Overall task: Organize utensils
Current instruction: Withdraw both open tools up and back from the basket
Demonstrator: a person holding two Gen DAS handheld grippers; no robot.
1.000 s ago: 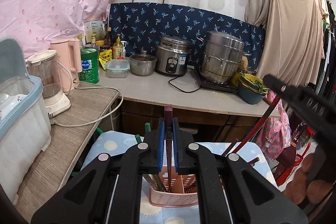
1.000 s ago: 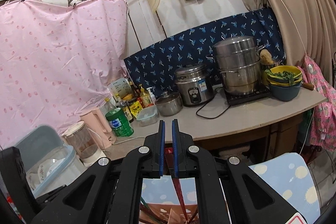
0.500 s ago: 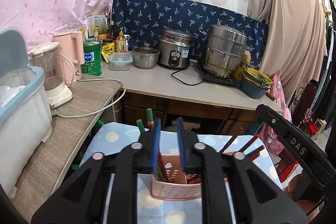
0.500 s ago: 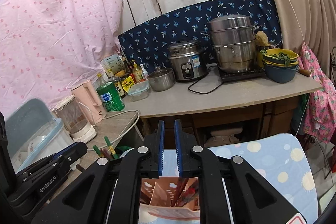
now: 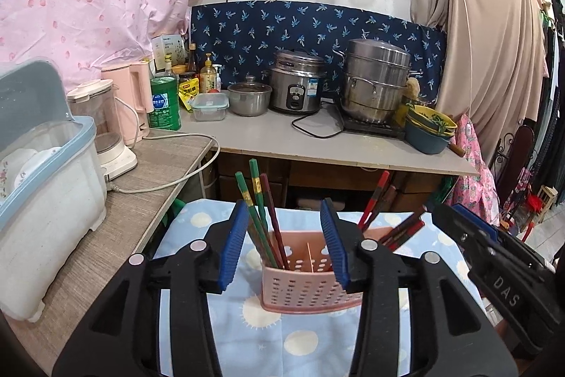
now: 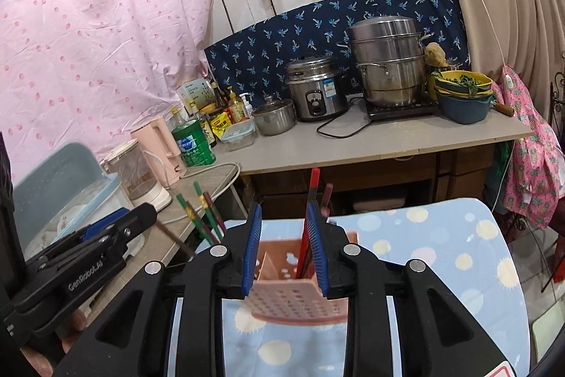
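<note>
Left gripper (image 5: 284,242), black frame with blue pads, jaws wide apart, nothing held; pink perforated plastic utensil basket (image 5: 310,285) sits just ahead of it, framed between the two fingers, standing on a light blue cloth with sun and dot print (image 5: 268,334). Green chopsticks with gold bands (image 5: 252,196) and a dark red chopstick (image 5: 272,221) lean up-left out of the basket's left compartment, close to the left finger's pad. Red chopsticks (image 5: 376,196) lean up-right from the basket's right side, beyond the right finger. Right gripper (image 6: 284,244), same build, jaws partly open, nothing clamped; same basket directly in front, and a red chopstick (image 6: 310,200) stands in the gap close to the right pad, contact not clear. Green chopsticks appear left of this claw, behind the other tool. Far beyond both claws: grey countertop (image 5: 268,140) with steel rice cooker (image 5: 296,87) and stacked steel steamer pot (image 5: 376,80).
</note>
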